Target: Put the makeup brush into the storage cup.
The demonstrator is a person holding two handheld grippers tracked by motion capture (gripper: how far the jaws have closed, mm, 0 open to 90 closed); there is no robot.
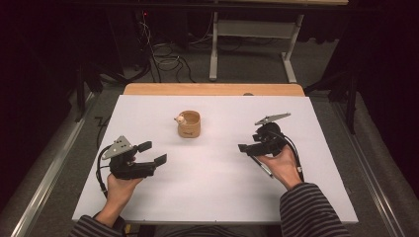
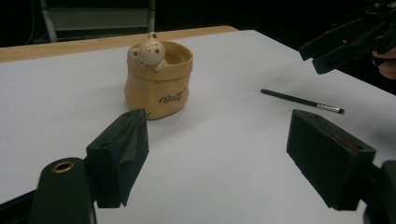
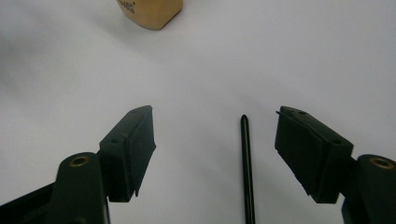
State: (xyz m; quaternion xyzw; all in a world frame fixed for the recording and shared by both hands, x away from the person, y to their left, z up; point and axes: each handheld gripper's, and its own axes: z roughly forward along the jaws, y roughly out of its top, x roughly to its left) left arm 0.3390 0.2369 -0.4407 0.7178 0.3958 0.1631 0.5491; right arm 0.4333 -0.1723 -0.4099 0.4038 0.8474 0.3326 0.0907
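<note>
A tan sack-shaped cup (image 1: 189, 124) with a small bear figure (image 2: 148, 50) on its rim stands upright at the middle back of the white table top. A thin black pen (image 1: 264, 168) lies flat at the right. My right gripper (image 1: 246, 147) hovers over the pen, open. In the right gripper view the pen (image 3: 246, 168) lies between the jaws, nearer the right-hand one, with the gripper (image 3: 215, 121) apart from it. My left gripper (image 1: 153, 153) is open and holds nothing at the front left. It (image 2: 219, 135) faces the cup (image 2: 159, 79) and the pen (image 2: 302, 101).
The white surface (image 1: 212, 192) covers a wooden table whose far edge (image 1: 212, 89) shows behind the cup. Beyond it are a metal table frame (image 1: 213, 54) and loose cables (image 1: 165, 57) on the floor. Striped sleeves enter from the bottom.
</note>
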